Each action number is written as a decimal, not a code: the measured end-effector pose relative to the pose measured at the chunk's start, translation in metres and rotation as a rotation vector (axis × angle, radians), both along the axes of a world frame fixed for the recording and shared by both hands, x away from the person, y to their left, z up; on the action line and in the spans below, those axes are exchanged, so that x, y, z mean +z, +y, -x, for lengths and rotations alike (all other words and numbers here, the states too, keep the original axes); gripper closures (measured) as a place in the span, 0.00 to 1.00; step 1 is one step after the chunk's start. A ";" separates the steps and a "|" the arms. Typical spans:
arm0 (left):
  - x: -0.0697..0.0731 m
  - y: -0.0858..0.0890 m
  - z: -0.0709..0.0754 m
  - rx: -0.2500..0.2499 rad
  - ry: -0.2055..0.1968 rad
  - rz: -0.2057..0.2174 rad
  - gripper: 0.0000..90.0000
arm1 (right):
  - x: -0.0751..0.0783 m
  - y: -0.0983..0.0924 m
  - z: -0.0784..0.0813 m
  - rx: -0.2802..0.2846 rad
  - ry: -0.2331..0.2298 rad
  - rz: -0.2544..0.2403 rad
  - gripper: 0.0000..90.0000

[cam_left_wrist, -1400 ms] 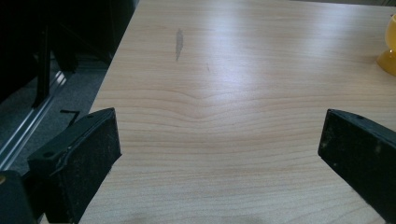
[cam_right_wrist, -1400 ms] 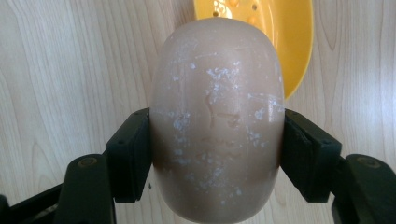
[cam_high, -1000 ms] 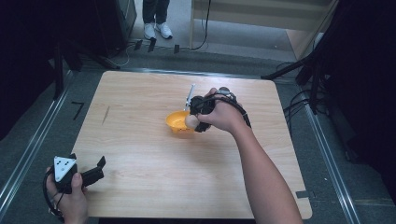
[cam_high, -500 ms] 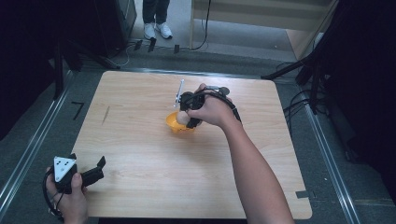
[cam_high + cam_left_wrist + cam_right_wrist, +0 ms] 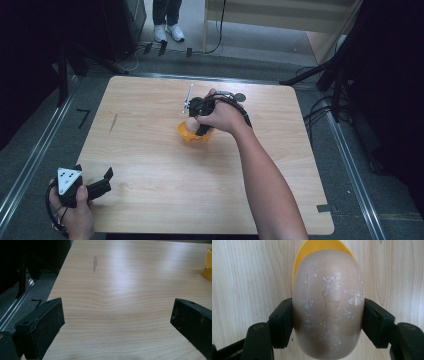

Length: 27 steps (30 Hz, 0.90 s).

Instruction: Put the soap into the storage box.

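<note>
Since a second ago the right gripper has swung in over the yellow egg cup and now sits right on top of it, near the middle of the table. From the right gripper view the 2 black jaws are clamped on the sides of a pale brown egg, with the cup's yellow rim peeking out just behind it. My guess is the egg is being lowered into the cup, or maybe lifted out, can't really tell which from this. Gripping it across the middle makes sense, since it keeps the rounded end free to seat in the cup.

Left gripper hasn't budged, parked at the near left corner of the table in the person's hand. Its jaws are spread wide with nothing between them, just bare wood ahead and a bit of the egg cup off at the far edge. Probably just waiting out of the way.
</note>
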<state>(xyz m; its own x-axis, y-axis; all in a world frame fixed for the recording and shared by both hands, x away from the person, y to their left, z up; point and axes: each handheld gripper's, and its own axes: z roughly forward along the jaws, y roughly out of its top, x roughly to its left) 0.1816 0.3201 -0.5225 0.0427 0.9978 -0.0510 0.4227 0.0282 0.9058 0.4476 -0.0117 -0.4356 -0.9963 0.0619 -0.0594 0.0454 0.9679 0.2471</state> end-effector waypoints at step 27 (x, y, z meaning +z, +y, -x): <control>0.000 0.000 0.000 -0.001 0.003 0.005 0.00 | -0.009 0.010 -0.009 0.022 0.037 0.047 0.37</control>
